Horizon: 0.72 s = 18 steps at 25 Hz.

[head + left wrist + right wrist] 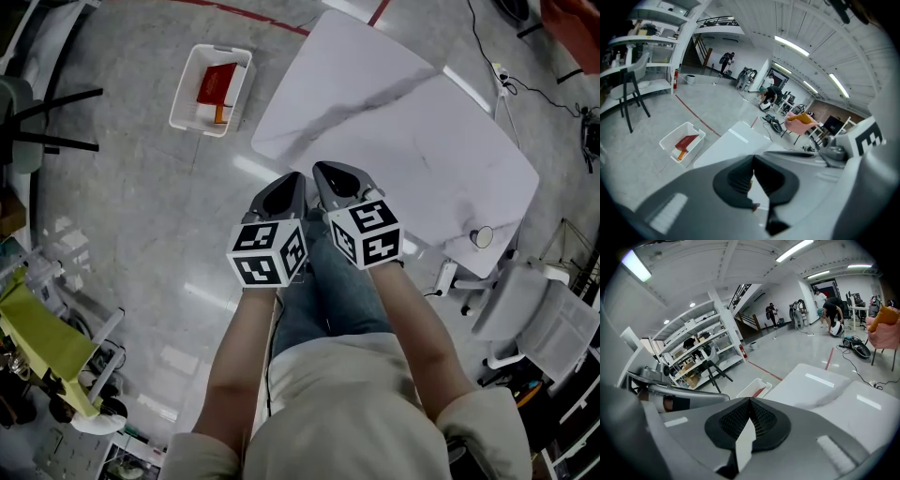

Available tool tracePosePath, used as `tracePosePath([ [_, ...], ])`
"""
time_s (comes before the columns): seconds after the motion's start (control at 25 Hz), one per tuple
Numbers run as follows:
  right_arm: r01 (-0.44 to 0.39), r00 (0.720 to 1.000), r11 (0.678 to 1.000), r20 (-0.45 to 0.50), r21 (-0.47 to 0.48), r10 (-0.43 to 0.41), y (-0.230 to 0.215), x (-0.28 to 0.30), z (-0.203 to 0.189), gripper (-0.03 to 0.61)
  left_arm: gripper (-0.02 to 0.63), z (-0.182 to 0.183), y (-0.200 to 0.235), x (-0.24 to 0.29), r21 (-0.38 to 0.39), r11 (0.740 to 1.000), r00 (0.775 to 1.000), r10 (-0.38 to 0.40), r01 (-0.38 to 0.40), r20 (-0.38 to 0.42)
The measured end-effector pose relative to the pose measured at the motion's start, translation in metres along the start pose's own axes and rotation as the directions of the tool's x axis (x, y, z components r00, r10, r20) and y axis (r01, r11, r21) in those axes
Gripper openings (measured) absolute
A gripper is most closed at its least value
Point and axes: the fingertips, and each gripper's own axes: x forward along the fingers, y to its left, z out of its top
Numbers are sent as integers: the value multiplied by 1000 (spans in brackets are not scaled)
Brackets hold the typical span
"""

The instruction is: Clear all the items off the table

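The white table (422, 141) stands ahead and to the right with a bare top, apart from a small round white thing (482, 236) at its near right corner. A white bin (210, 89) sits on the floor to the left of the table and holds a red flat item (217, 82) with an orange piece beside it. My left gripper (292, 178) and right gripper (323, 169) hang side by side over the floor at the table's near edge. Both are shut and hold nothing. The left gripper view shows the bin (683, 142) and the table (736, 140) beyond the closed jaws.
A white office chair (544, 319) stands at the right of the table. At the far left are a black chair (37, 122) and shelves (698, 348). A yellow cart (42, 342) is at lower left. Cables (525, 84) run over the floor beyond the table. People stand far off.
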Motion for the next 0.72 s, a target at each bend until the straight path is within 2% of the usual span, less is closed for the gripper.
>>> tracePosePath([
  [0.28, 36, 999, 999, 31, -3, -36, 3, -46, -6, -2, 9, -13, -20, -26, 32, 999, 1000, 19, -19, 11],
  [0.52, 76, 996, 997, 56, -5, -75, 5, -100, -23, -2, 9, -34, -59, -51, 58, 998, 1000, -14, 13, 18],
  [0.72, 100, 993, 995, 65, -6, -99, 10, -142, -47, -2, 9, -59, -99, -69, 130, 990, 999, -50, 49, 3],
])
